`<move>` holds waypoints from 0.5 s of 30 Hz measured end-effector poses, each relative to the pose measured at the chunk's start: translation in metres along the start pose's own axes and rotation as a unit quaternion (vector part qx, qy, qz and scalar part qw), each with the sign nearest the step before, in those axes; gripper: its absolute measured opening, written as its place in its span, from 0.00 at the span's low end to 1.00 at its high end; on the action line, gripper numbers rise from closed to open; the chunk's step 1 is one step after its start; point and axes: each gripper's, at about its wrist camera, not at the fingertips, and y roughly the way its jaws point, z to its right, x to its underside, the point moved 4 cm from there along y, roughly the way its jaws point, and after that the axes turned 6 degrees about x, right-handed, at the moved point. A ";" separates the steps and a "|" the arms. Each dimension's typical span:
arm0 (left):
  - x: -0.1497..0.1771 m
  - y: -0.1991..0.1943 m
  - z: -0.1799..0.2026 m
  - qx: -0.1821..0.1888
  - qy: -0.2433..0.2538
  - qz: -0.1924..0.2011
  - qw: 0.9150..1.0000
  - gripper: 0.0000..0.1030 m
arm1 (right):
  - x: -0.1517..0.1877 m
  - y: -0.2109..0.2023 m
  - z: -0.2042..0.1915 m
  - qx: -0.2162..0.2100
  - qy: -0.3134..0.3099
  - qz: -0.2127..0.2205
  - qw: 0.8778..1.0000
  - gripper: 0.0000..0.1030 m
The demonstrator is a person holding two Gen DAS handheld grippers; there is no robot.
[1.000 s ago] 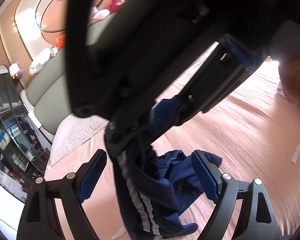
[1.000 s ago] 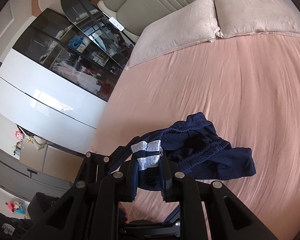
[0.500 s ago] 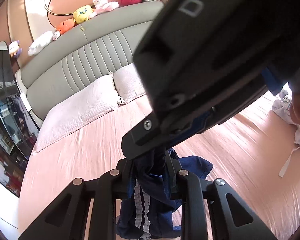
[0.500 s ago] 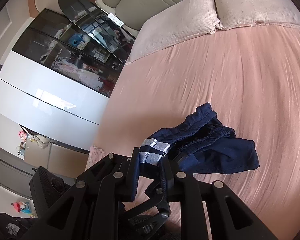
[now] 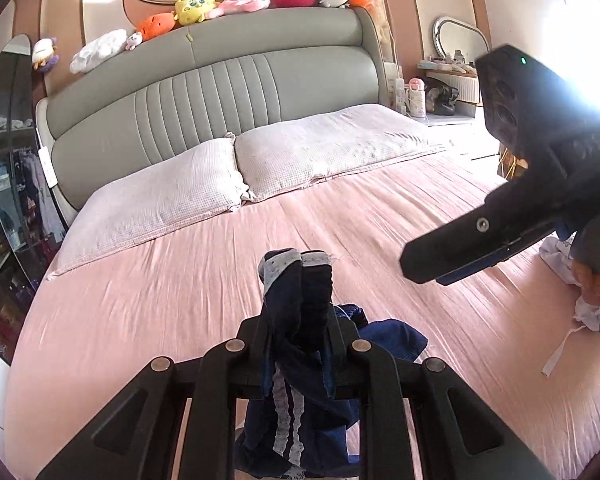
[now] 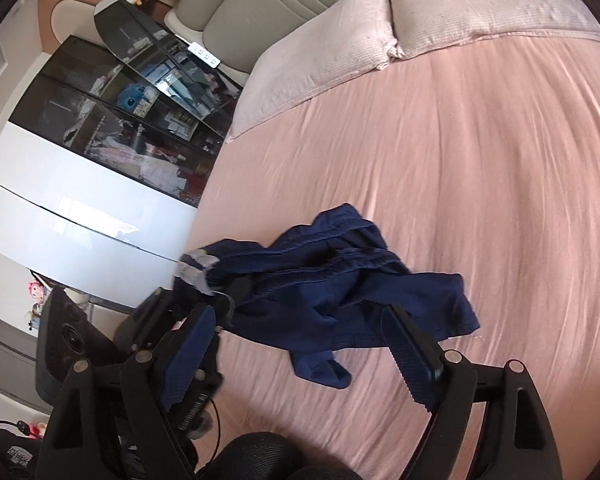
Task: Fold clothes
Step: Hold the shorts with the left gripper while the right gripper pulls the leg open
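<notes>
Navy blue shorts with white side stripes (image 6: 332, 280) lie crumpled on the pink bed sheet (image 6: 480, 160). My left gripper (image 5: 298, 332) is shut on one striped end of the shorts (image 5: 296, 280), which stands up between its jaws and hangs below. The left gripper also shows in the right wrist view (image 6: 204, 296), holding that end. My right gripper (image 6: 300, 344) is open and empty, just above the shorts' near edge. It also shows in the left wrist view (image 5: 460, 256), off to the right.
Two pale pillows (image 5: 236, 176) and a grey headboard (image 5: 220, 92) with plush toys are at the bed's head. A dark glass cabinet (image 6: 112, 112) stands left of the bed. White clothes (image 5: 588, 312) lie at the right edge.
My right gripper has let go of the striped end and opened, drawing away to the right. My left gripper shut on that end half a second ago and still holds it.
</notes>
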 end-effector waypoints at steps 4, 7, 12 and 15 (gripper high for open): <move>0.009 -0.001 -0.011 -0.002 -0.014 -0.011 1.000 0.16 | -0.002 0.007 0.022 0.070 -0.027 0.024 0.997 0.83; 0.020 0.001 -0.015 -0.006 -0.021 -0.019 1.000 0.16 | -0.002 0.019 0.029 0.141 -0.085 0.042 0.985 0.83; 0.028 0.002 -0.020 -0.001 -0.021 -0.025 0.999 0.16 | -0.001 0.045 0.035 0.166 -0.129 0.051 0.976 0.83; 0.029 0.000 -0.022 0.011 -0.023 -0.031 0.999 0.16 | -0.007 0.063 0.039 0.157 -0.125 0.050 0.978 0.83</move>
